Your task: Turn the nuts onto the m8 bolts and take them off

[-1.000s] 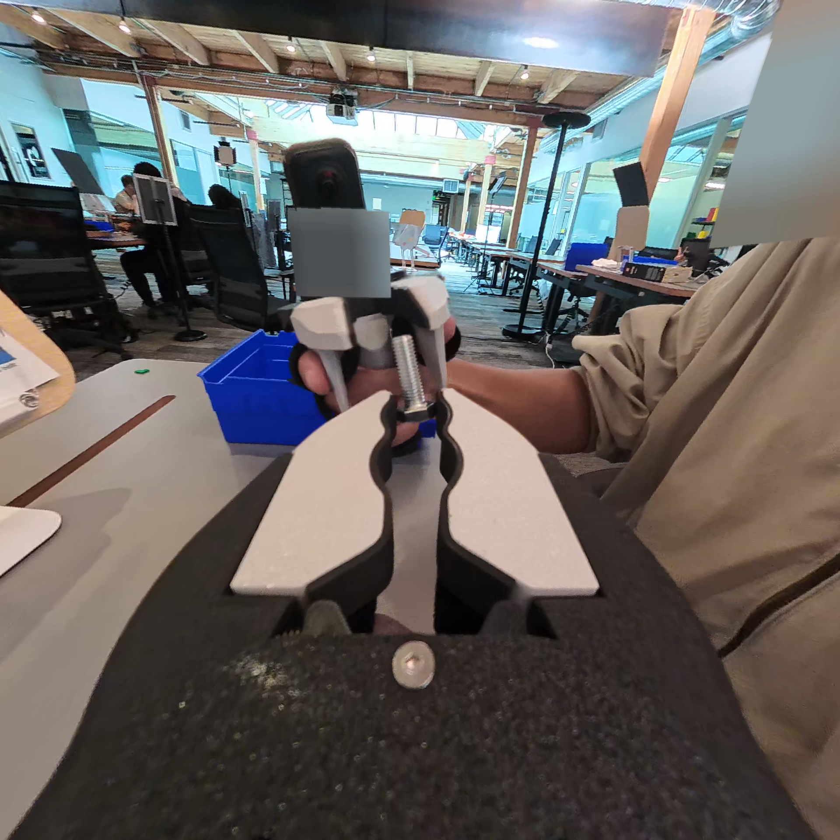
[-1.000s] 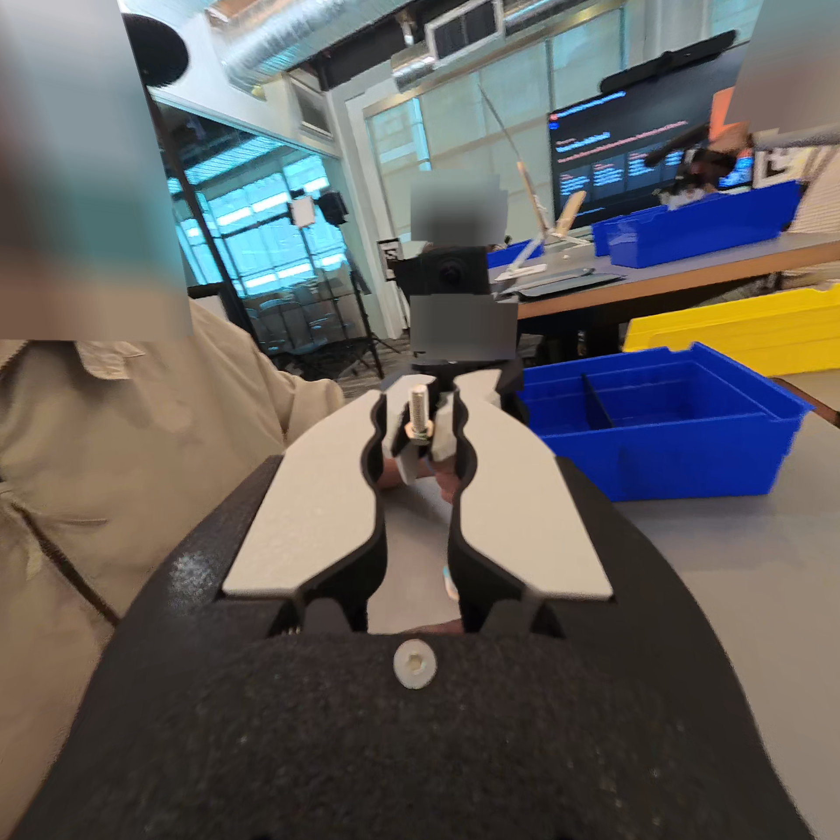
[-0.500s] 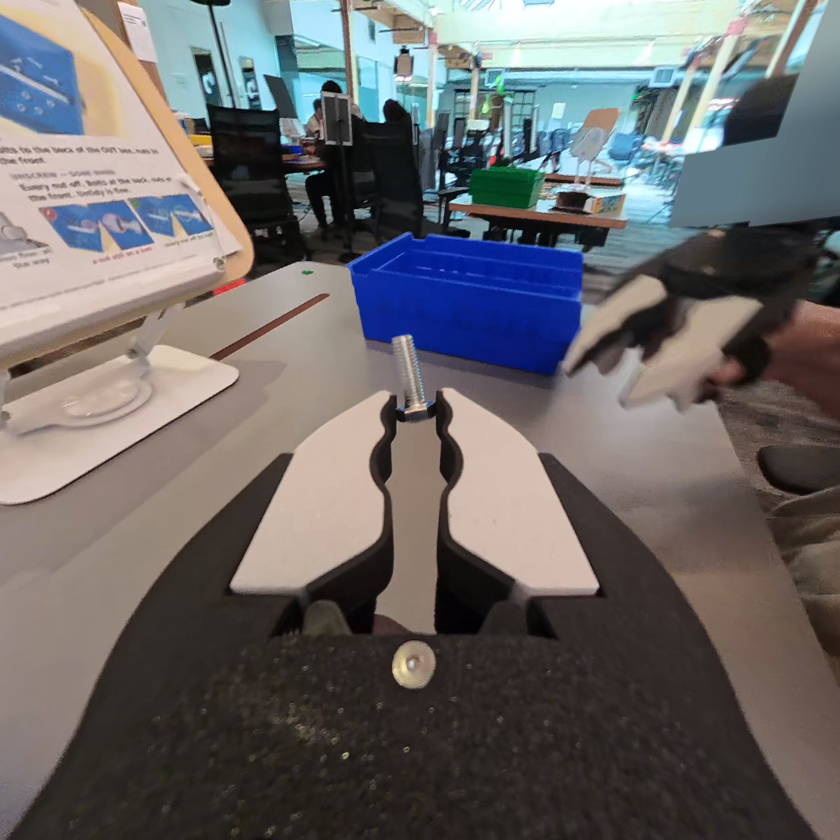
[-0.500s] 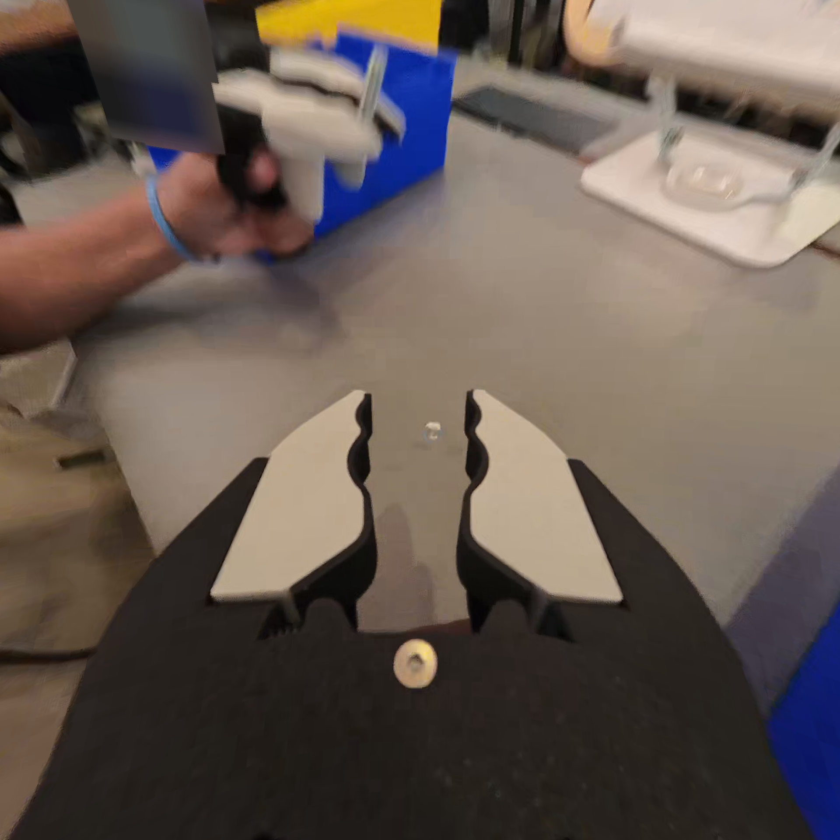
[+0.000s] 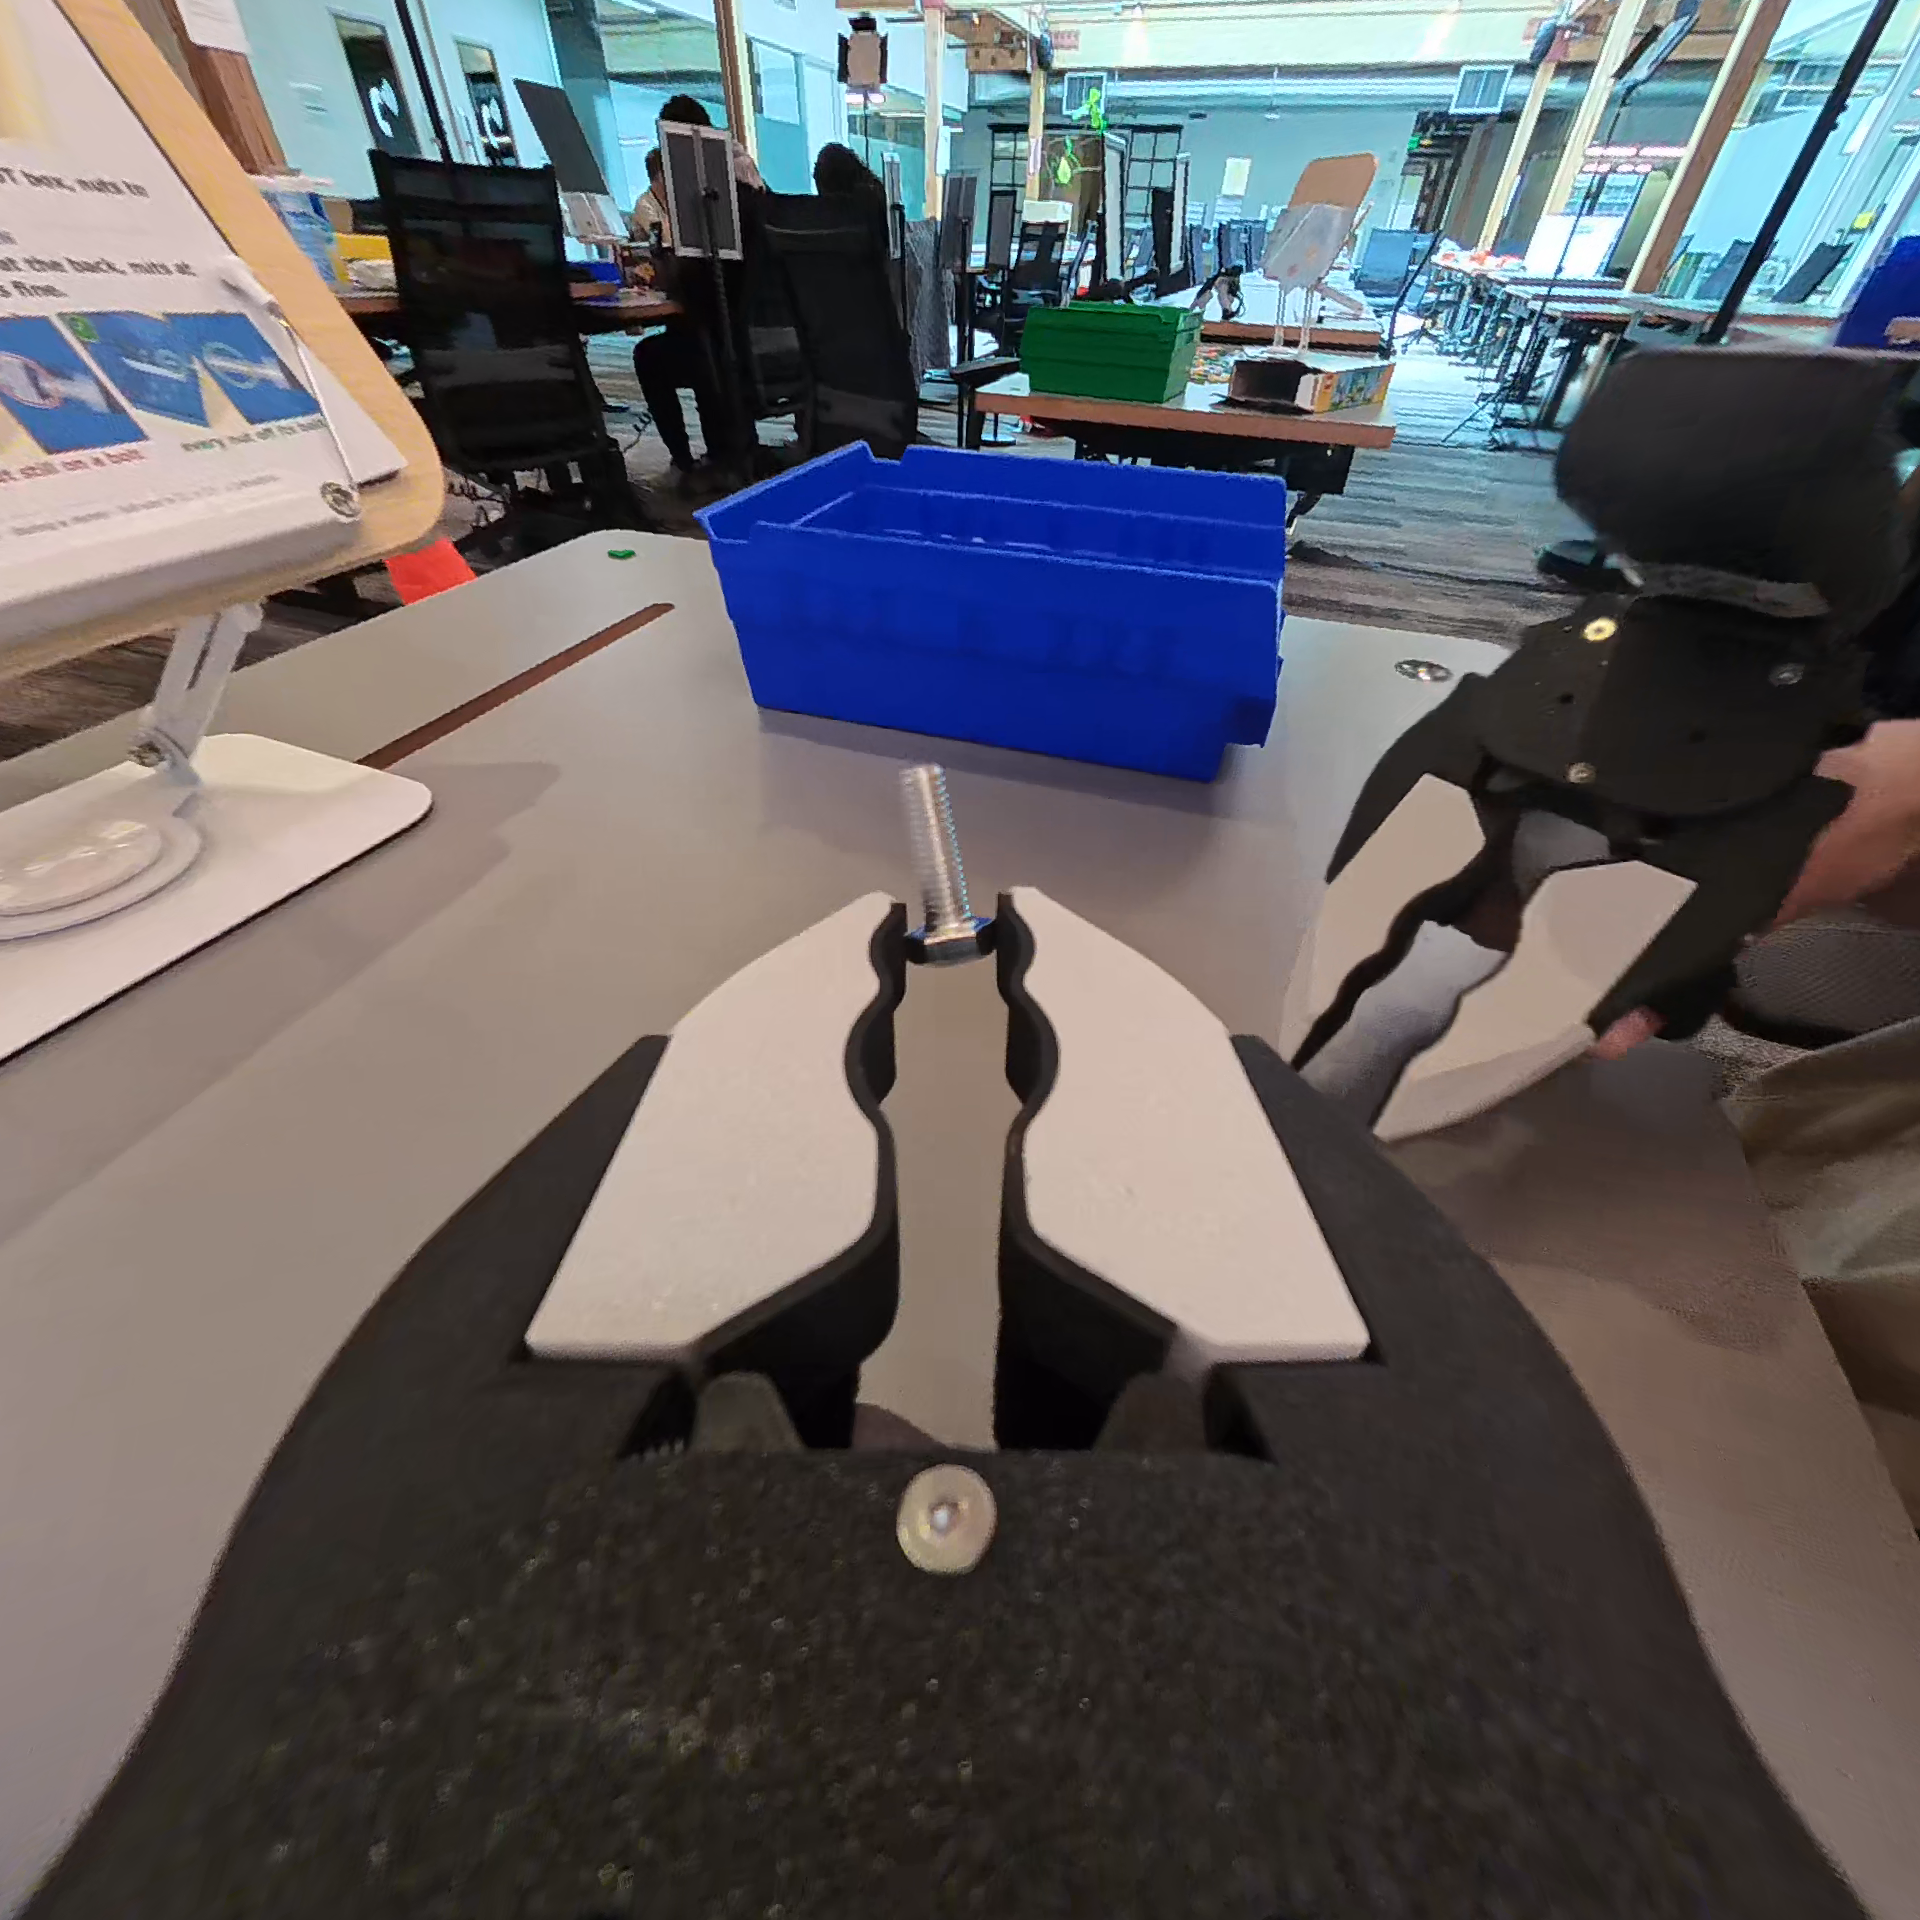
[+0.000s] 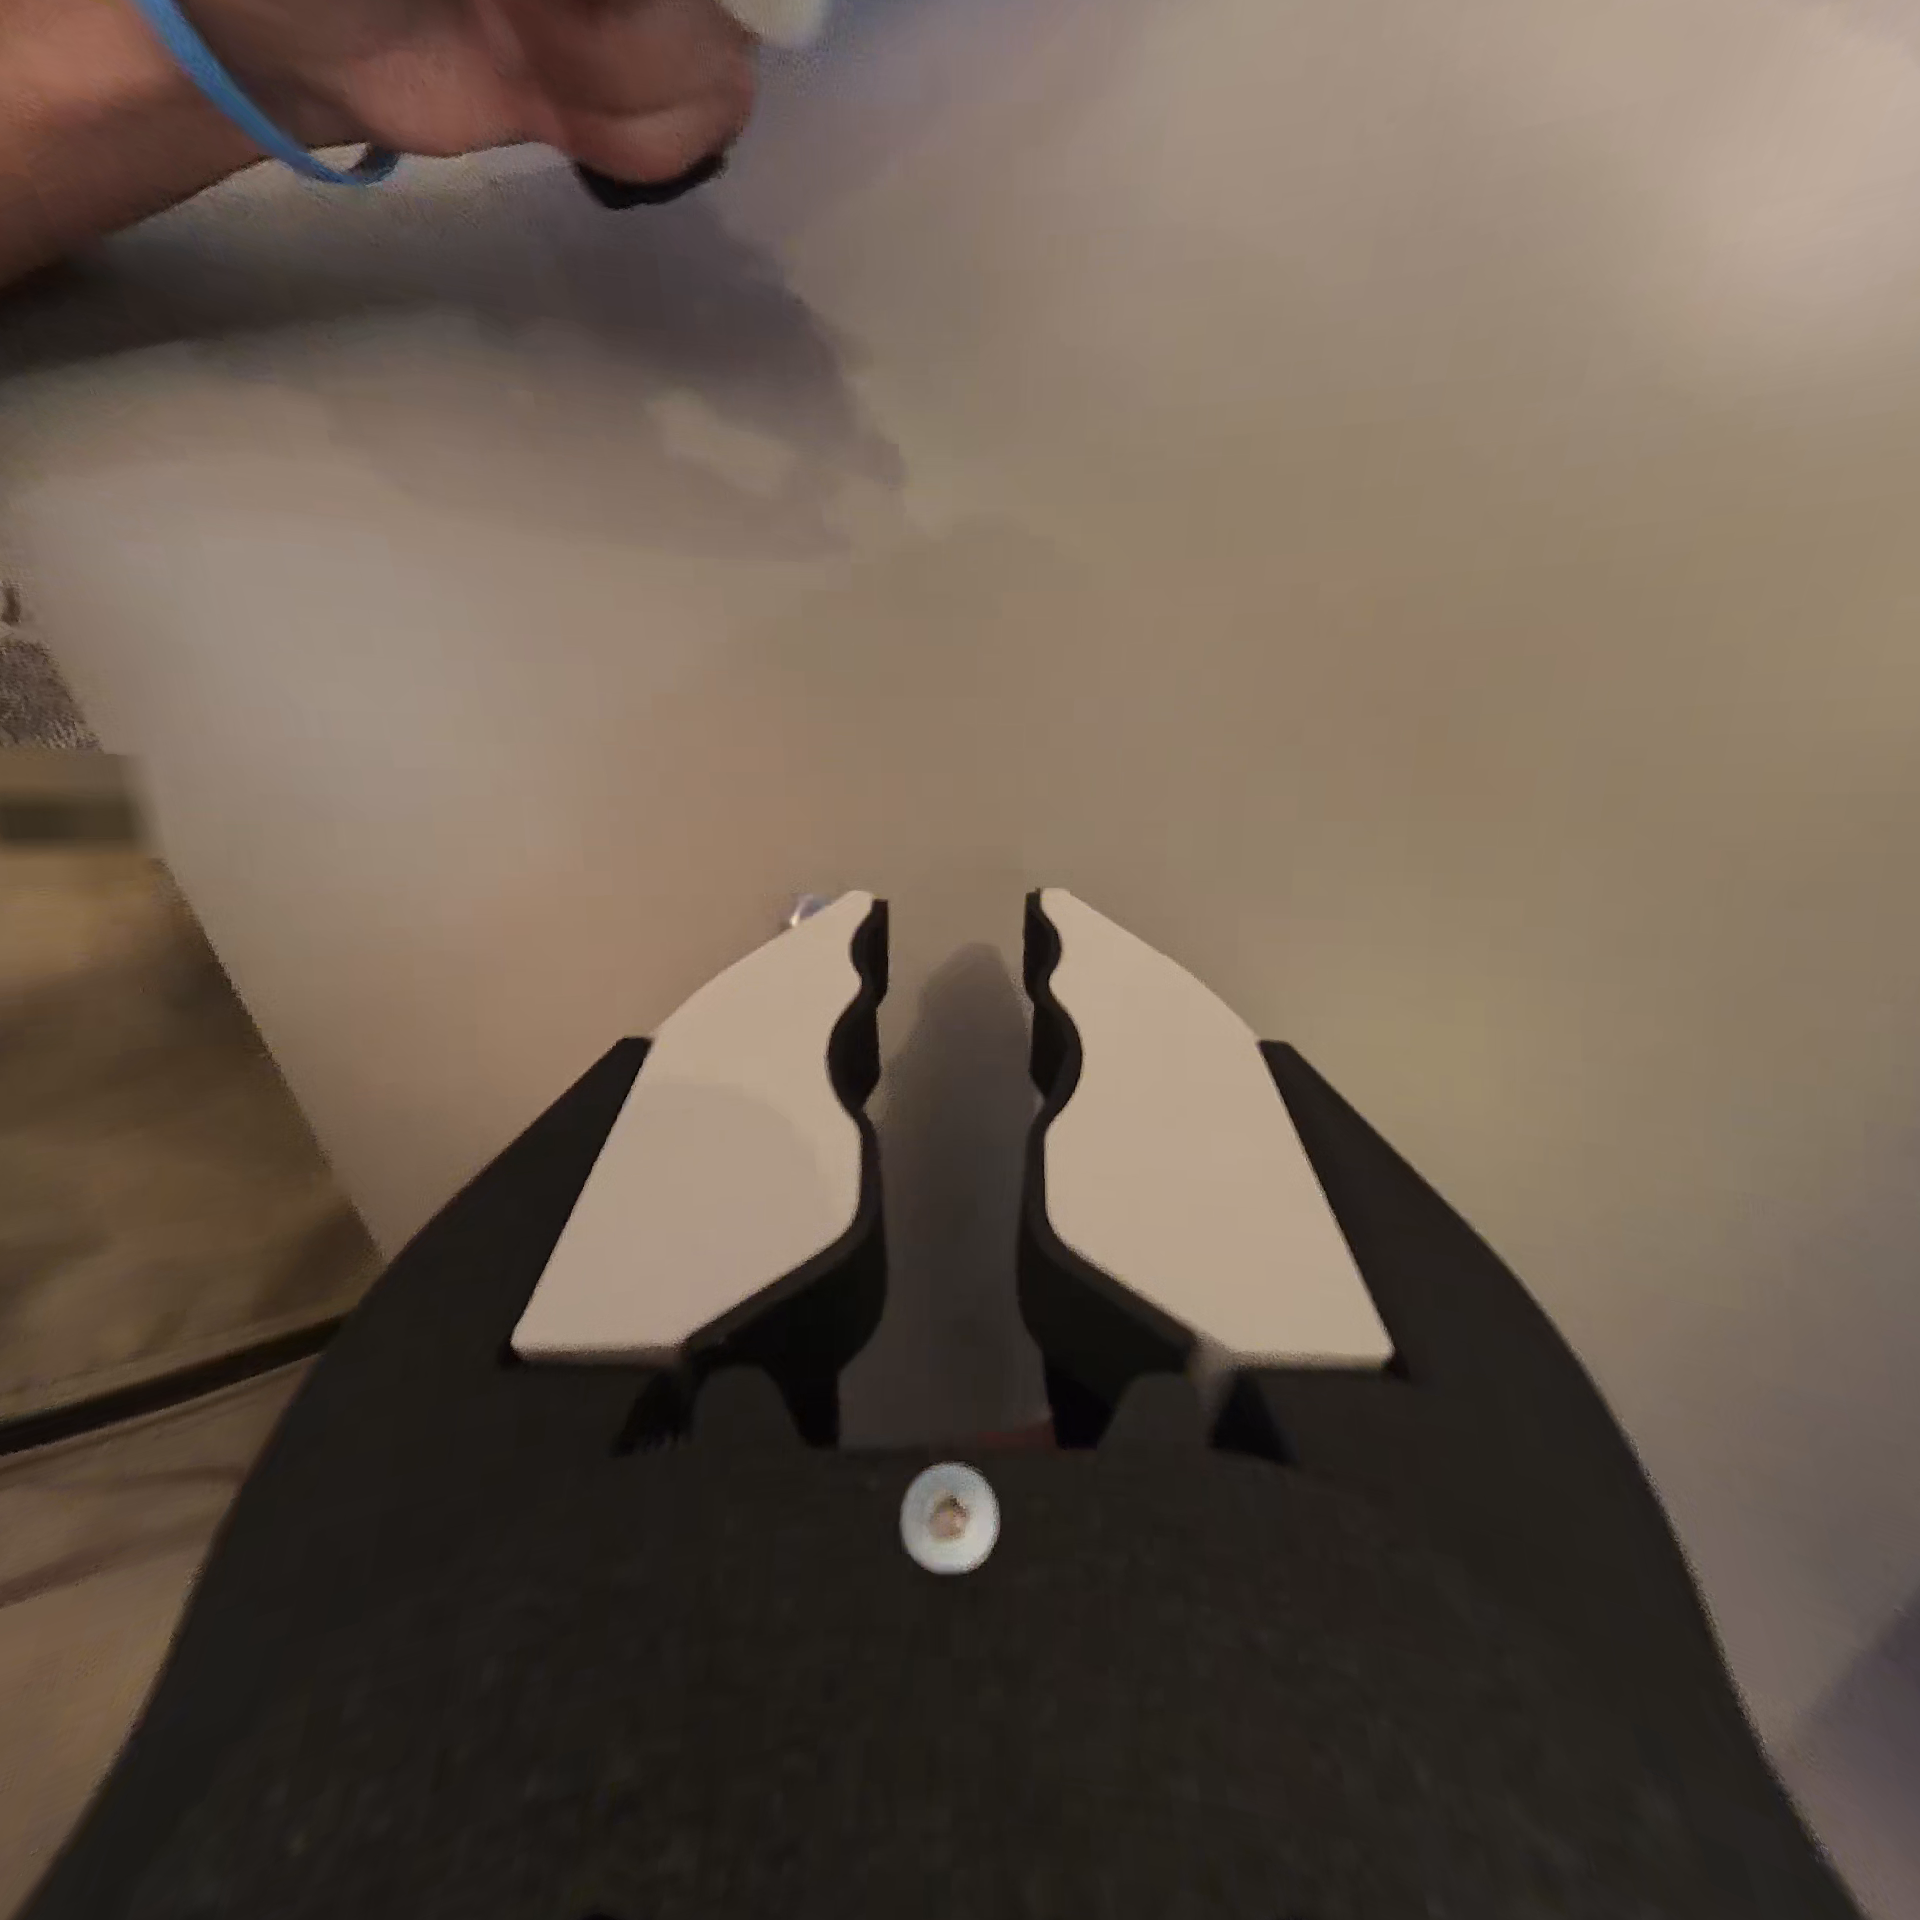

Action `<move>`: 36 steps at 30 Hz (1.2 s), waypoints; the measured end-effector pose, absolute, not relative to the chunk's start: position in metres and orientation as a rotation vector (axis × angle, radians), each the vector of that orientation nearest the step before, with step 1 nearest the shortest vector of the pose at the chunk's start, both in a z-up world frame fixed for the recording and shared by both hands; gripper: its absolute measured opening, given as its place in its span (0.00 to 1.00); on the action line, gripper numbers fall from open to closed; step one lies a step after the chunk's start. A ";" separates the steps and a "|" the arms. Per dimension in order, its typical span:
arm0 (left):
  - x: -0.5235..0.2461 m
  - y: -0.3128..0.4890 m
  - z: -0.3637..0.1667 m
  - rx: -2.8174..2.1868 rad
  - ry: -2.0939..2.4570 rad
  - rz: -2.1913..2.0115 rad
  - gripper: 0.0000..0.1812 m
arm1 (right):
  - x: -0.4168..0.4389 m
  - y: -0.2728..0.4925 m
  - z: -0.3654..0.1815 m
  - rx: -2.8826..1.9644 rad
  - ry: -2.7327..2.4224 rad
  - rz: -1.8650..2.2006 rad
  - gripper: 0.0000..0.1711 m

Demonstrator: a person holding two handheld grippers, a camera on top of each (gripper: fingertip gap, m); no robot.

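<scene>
In the left wrist view, a silver threaded bolt (image 5: pixel 938 871) stands upright, its head pinched at the tips of the left gripper (image 5: pixel 948 928), with a blue bin (image 5: pixel 997 613) beyond on the grey table (image 5: pixel 582 831). In the right wrist view, the right gripper (image 6: pixel 956 914) points down at the table, jaws narrowly apart and empty; a small shiny object (image 6: pixel 802 912) by its left tip is too blurred to identify.

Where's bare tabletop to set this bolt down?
Bare table lies between the white stand base, the blue bin and the left gripper holding the bolt. The right gripper crowds the right side.
</scene>
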State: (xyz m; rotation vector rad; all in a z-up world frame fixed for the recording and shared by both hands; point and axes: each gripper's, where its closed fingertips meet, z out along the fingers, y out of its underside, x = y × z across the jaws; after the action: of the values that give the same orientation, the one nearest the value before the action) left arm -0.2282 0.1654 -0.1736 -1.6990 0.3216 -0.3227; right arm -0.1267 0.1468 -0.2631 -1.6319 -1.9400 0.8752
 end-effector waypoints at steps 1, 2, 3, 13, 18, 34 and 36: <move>-0.229 0.168 -0.173 -1.700 0.323 -0.324 0.09 | -0.125 0.141 -0.265 -1.613 -1.970 0.862 0.14; -0.228 0.169 -0.175 -1.703 0.326 -0.322 0.09 | -0.122 0.134 -0.267 -1.595 -2.006 0.859 0.16; -0.228 0.169 -0.176 -1.706 0.329 -0.315 0.09 | -0.120 0.128 -0.268 -1.577 -2.025 0.865 0.17; -0.276 0.170 -0.157 -1.658 0.131 -0.088 0.09 | -0.108 0.133 -0.267 -1.675 -1.726 0.766 0.28; -0.316 0.163 -0.152 -1.723 -0.092 0.232 0.09 | -0.086 0.189 -0.245 -1.744 -1.383 0.569 0.39; -0.278 0.021 -0.179 -1.752 -0.601 0.344 0.09 | -0.044 0.236 -0.190 -1.711 -1.007 0.564 0.49; -0.273 0.021 -0.179 -1.760 -0.582 0.348 0.09 | -0.045 0.234 -0.189 -1.709 -1.014 0.583 0.49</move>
State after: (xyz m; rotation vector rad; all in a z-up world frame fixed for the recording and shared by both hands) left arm -0.2729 0.0212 -0.1792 -1.7600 -0.5822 0.3479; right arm -0.0453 0.2345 -0.1893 -1.7090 -1.0138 0.5835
